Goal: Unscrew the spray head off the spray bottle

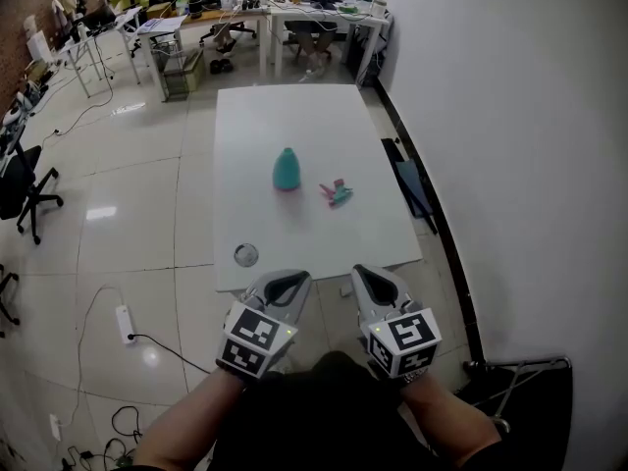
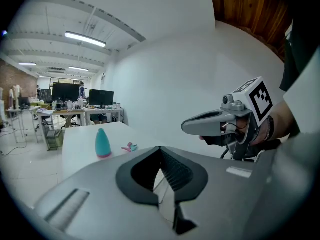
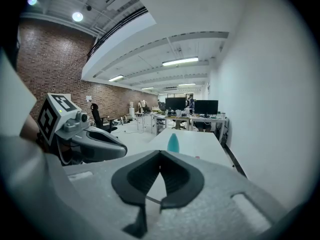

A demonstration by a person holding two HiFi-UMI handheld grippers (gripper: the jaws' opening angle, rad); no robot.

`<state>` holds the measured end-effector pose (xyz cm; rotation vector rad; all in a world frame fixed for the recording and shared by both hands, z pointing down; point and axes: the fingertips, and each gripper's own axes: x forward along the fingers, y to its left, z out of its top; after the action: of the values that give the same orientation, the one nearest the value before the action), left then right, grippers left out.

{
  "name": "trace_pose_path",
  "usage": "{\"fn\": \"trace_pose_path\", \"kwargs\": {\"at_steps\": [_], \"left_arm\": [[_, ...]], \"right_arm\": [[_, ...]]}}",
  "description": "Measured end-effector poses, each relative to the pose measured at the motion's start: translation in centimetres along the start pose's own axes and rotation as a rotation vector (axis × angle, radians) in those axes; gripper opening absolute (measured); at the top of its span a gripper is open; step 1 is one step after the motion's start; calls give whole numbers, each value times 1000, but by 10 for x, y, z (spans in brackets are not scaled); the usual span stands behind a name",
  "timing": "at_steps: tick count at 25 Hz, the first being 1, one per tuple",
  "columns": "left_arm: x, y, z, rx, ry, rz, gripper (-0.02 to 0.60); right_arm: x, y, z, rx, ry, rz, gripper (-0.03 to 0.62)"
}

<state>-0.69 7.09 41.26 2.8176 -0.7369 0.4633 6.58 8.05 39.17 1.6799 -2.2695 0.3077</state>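
The teal spray bottle (image 1: 287, 170) stands upright mid-table with nothing on its narrow neck. The pink-and-teal spray head (image 1: 337, 193) lies on its side just to its right, so the unscrewing looks done. The bottle seems to be light, smooth plastic, tapered and apt to tip or slip, so the wide lower body is the surest hold. The head is small and knobbly, best pinched across its collar. The left gripper (image 1: 287, 283) and right gripper (image 1: 377, 281) are both closed and empty, well short of the bottle and head, at the white table's (image 1: 294, 116) near edge. A round disc (image 1: 245, 254) — perhaps a cable port — sits near the left corner, out of the path
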Motion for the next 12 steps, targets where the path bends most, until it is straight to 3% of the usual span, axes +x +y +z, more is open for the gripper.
{"fn": "trace_pose_path", "kwargs": {"at_steps": [12], "left_arm": [[39,29,-2,18,62,-3,49]], "right_arm": [[38,-35,-1,36,17,-5,-8]]}}
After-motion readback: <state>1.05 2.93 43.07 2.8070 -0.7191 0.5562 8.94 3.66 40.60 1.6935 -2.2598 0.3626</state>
